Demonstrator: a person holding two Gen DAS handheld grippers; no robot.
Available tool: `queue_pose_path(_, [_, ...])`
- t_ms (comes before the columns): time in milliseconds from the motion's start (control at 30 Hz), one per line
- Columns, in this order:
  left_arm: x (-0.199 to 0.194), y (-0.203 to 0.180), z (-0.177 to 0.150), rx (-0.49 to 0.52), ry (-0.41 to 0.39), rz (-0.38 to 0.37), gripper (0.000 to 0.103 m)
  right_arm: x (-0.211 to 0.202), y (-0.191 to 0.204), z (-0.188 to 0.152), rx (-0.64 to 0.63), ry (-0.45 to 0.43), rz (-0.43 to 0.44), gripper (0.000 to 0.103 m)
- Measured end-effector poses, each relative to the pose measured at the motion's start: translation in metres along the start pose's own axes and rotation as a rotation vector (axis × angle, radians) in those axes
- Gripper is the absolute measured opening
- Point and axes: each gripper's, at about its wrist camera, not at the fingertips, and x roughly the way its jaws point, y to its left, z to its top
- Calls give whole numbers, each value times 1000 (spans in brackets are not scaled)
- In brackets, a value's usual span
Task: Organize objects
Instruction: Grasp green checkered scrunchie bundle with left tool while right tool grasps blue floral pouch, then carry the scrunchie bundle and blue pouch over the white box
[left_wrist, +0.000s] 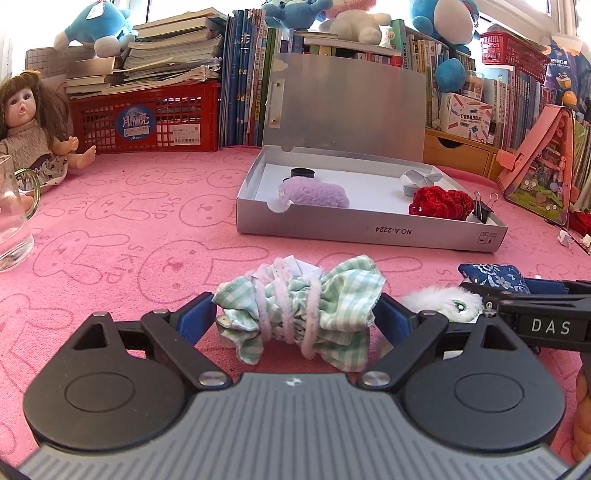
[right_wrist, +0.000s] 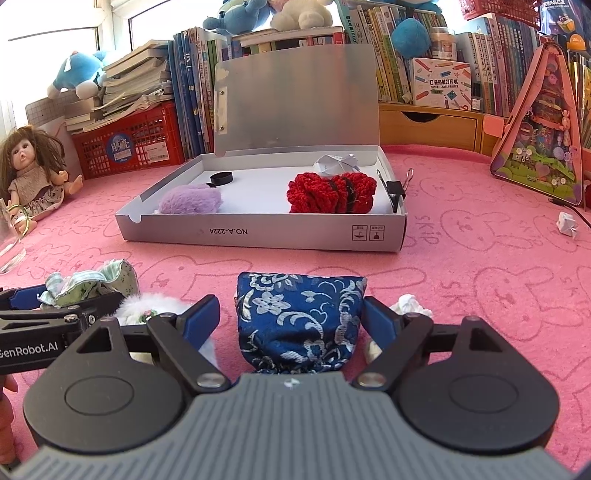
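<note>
A green checked cloth bundle (left_wrist: 301, 314) tied with pink cord lies on the pink mat between the fingers of my open left gripper (left_wrist: 295, 314); the pads stand just beside its ends. A blue floral brocade pouch (right_wrist: 299, 317) lies between the fingers of my open right gripper (right_wrist: 291, 317), with gaps on both sides. The open silver box (left_wrist: 369, 229) holds a purple fluffy item (left_wrist: 314, 192), a red knitted item (left_wrist: 441, 201), a black ring (left_wrist: 302, 172), folded white paper (left_wrist: 421, 179) and a binder clip (left_wrist: 484, 212). The box also shows in the right wrist view (right_wrist: 258, 230).
A white fluffy toy (left_wrist: 443, 301) lies between the two grippers. A glass jug (left_wrist: 11, 221) and a doll (left_wrist: 33, 133) stand at the left. A red crate (left_wrist: 147, 118), books and plush toys line the back. A pink triangular case (right_wrist: 543, 140) and a small paper piece (right_wrist: 567, 223) are at right.
</note>
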Motion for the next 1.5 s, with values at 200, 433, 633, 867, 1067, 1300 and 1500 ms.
queue_pose_path(200, [1, 2, -1, -12, 4, 5, 91, -1, 0, -1, 1, -5, 5, 88])
queue_pose_path(433, [-10, -1, -3, 8, -29, 7, 77, -9, -8, -3, 43, -35, 34, 66])
queue_pose_path(633, [-24, -4, -1, 34, -77, 11, 75, -11, -12, -4, 71, -47, 48, 62])
queue_pose_path(867, [-34, -7, 5, 43, -104, 7, 75, -16, -23, -3, 138, -66, 85, 61])
queue_pose_path(1067, [-35, -4, 9, 42, -106, 14, 75, -23, -30, 2, 176, -84, 95, 60])
queue_pose_path(1300, [-29, 6, 30, 10, -107, -1, 75, -35, -36, 27, 196, -134, 122, 60])
queue_pose_path(1500, [-17, 14, 55, 12, -121, 0, 75, -31, -52, 52, 249, -150, 130, 60])
